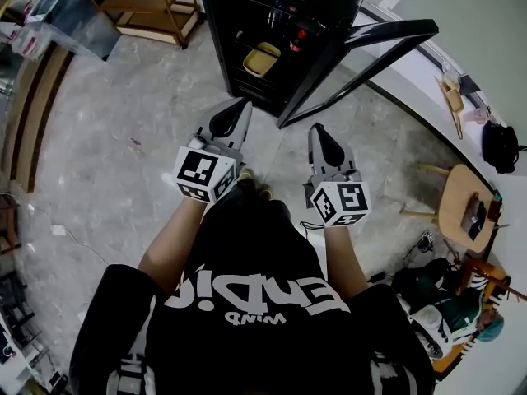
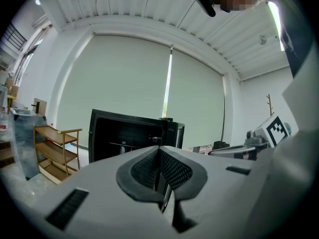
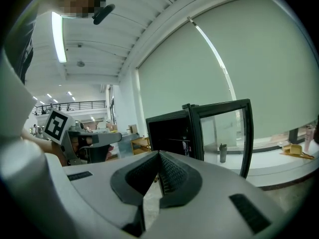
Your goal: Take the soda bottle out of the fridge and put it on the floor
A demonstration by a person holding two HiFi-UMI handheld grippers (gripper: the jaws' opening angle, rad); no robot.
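Observation:
A black fridge stands ahead on the floor, its glass door swung open to the right. On its dim shelves I see a yellowish tray and a small red-topped item that may be the soda bottle; I cannot tell for sure. My left gripper and right gripper are held side by side in front of the person, short of the fridge, both shut with nothing between the pads. In the left gripper view the left gripper points at the fridge. In the right gripper view the right gripper faces the door.
A wooden shelf unit stands left of the fridge. On the right are a white window ledge with small items, a black bag, a round wooden stool and a heap of bags. Grey stone floor lies between me and the fridge.

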